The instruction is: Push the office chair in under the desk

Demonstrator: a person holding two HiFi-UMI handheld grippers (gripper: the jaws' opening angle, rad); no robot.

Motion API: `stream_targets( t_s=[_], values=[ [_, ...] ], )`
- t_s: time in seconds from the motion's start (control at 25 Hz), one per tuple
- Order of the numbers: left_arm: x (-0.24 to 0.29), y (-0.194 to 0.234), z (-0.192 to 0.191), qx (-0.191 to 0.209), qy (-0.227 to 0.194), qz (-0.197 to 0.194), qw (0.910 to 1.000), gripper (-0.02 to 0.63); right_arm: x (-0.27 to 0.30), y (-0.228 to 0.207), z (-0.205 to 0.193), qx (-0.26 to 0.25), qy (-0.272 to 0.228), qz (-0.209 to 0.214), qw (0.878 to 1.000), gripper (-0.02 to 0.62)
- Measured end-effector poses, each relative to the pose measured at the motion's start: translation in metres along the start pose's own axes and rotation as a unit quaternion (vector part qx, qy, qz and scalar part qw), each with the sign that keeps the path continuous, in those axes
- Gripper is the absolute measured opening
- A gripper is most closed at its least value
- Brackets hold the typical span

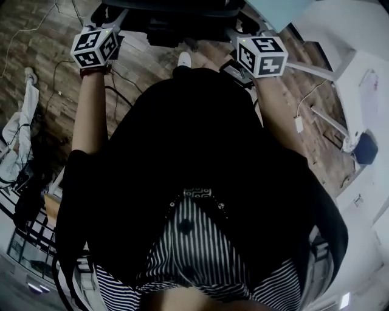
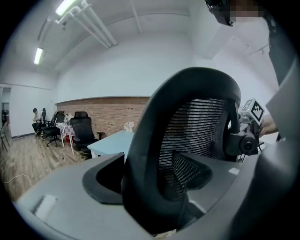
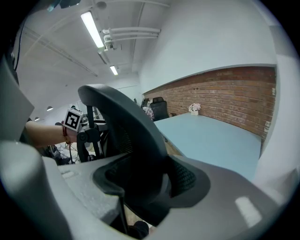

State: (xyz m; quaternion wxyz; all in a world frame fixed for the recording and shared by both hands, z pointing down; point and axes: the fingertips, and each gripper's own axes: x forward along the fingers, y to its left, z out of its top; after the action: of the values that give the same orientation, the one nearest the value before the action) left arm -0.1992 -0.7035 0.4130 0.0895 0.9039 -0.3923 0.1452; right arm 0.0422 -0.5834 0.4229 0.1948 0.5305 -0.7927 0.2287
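Observation:
The black mesh office chair (image 1: 173, 18) stands right in front of me, its curved back frame (image 2: 154, 140) filling the left gripper view. My left gripper (image 2: 150, 190) is shut on the frame's left edge, both dark pads against it. My right gripper (image 3: 143, 185) is shut on the frame's other edge (image 3: 126, 126), its jaws standing wide around it. In the head view the marker cubes of the left gripper (image 1: 95, 47) and the right gripper (image 1: 262, 55) are held out at the chair's back. The light-blue desk (image 3: 220, 136) lies just beyond the chair.
Cables (image 1: 61, 67) trail over the wooden floor at the left. A white desk frame (image 1: 328, 73) runs along the right. A small flower pot (image 3: 194, 108) stands on the desk by the brick wall. Other office chairs (image 2: 82, 131) and a seated person (image 2: 35, 119) are far off.

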Motion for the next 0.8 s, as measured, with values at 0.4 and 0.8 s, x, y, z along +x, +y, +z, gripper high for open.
stream_targets(
  t_s=[0.4,0.8],
  values=[
    [0.052,0.028,0.025,0.003,-0.003,-0.005,1.0,0.314,0.027,-0.025,0.028,0.011,-0.006,0.037,0.999,0.222],
    [0.099,0.073,0.052,0.016,0.0,-0.057,0.9982,0.314,0.063,-0.029,0.063,0.04,-0.012,0.008,0.999,0.221]
  ],
)
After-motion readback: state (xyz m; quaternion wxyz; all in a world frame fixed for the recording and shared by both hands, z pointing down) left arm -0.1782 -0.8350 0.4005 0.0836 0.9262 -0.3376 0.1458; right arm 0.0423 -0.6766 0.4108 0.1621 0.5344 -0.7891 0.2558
